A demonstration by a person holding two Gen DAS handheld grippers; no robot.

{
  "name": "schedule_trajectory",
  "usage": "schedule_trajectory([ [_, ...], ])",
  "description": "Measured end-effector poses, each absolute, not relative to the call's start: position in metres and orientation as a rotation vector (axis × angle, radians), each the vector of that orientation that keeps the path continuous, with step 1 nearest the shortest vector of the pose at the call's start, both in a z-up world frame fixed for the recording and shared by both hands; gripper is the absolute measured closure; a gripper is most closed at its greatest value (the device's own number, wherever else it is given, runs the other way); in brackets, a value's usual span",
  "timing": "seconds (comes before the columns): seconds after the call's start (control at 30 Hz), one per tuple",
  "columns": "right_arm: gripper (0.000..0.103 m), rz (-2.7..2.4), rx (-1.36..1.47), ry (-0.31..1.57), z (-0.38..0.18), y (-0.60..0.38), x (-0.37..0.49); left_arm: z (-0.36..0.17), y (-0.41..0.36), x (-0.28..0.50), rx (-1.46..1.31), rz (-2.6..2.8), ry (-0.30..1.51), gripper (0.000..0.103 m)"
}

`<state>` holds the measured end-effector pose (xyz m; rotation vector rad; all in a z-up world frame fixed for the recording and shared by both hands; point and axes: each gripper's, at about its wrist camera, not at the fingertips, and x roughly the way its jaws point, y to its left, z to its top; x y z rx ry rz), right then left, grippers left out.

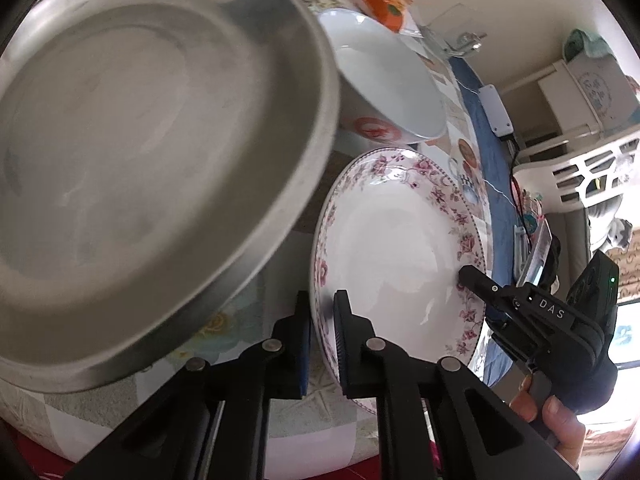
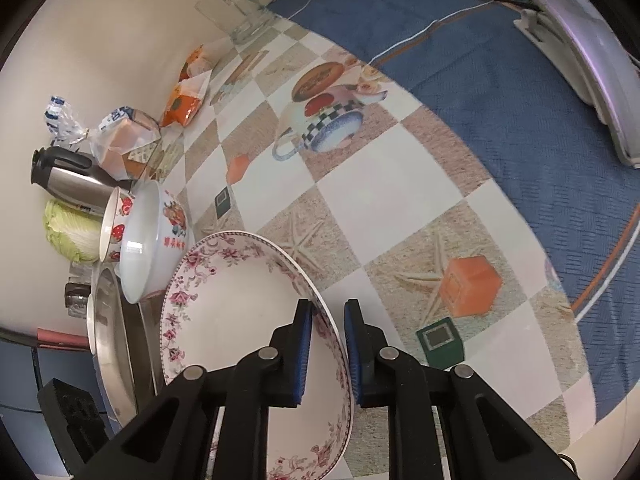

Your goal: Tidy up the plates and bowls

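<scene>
While both my hand-held grippers pinch opposite rims of the white floral-bordered porcelain plate [image 1: 392,248], left hand-held gripper [image 1: 322,320] and right hand-held gripper [image 2: 328,344] could tilt it unevenly, so it slips or knocks the grey round metal pan [image 1: 140,152] beside it. It sits on a checkered picture-print surface [image 2: 400,200] against a cream wall.

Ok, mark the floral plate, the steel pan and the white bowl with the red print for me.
floral plate [image 2: 224,320]: right wrist view, bare white centre.
steel pan [image 1: 132,152]: left wrist view, flat inner bottom.
white bowl with the red print [image 1: 384,76]: left wrist view, white inside.
</scene>
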<state>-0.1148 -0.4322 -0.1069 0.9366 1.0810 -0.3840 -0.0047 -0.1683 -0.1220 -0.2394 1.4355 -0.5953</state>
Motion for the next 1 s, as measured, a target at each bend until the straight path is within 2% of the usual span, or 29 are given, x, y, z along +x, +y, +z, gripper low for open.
schedule_trajectory([
  [1.0, 0.086, -0.439, 0.848, 0.909, -0.056, -0.439, -0.135, -0.086, -0.189, -0.01, -0.15, -0.765, 1.295, 0.089],
])
